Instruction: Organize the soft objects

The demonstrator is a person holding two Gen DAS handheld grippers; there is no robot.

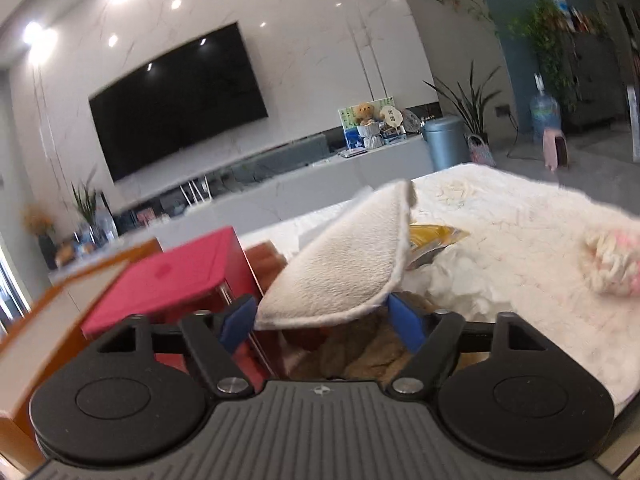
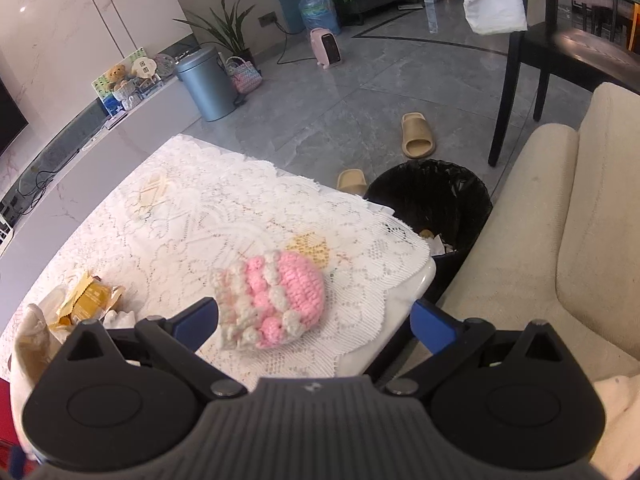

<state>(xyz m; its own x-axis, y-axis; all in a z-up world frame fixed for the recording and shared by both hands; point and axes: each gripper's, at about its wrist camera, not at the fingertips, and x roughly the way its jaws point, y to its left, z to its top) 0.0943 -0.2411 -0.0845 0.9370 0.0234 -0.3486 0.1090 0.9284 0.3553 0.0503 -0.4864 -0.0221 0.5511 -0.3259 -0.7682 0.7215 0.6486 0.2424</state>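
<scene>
In the left wrist view a flat cream plush pad (image 1: 344,272) stands tilted over an open red box (image 1: 180,276). Its lower edge lies between the blue fingertips of my left gripper (image 1: 322,318), whose jaws stand wide; I see no squeeze on the pad. Under the pad, something brown and plush (image 1: 372,352) lies inside the box. A pink-and-cream crocheted piece (image 2: 272,300) rests on the lace tablecloth (image 2: 224,208). My right gripper (image 2: 316,320) hovers over it, wide open, with the piece nearer its left finger (image 2: 200,320) and untouched. The same crochet (image 1: 612,264) shows at the far right.
A yellow wrapper (image 2: 88,296) and crumpled tissue (image 1: 460,276) lie beside the box. An orange-edged box (image 1: 60,320) stands left of the red one. A black bin (image 2: 432,200) sits off the table's corner, next to a cream sofa (image 2: 560,240). Slippers (image 2: 418,136) lie on the floor.
</scene>
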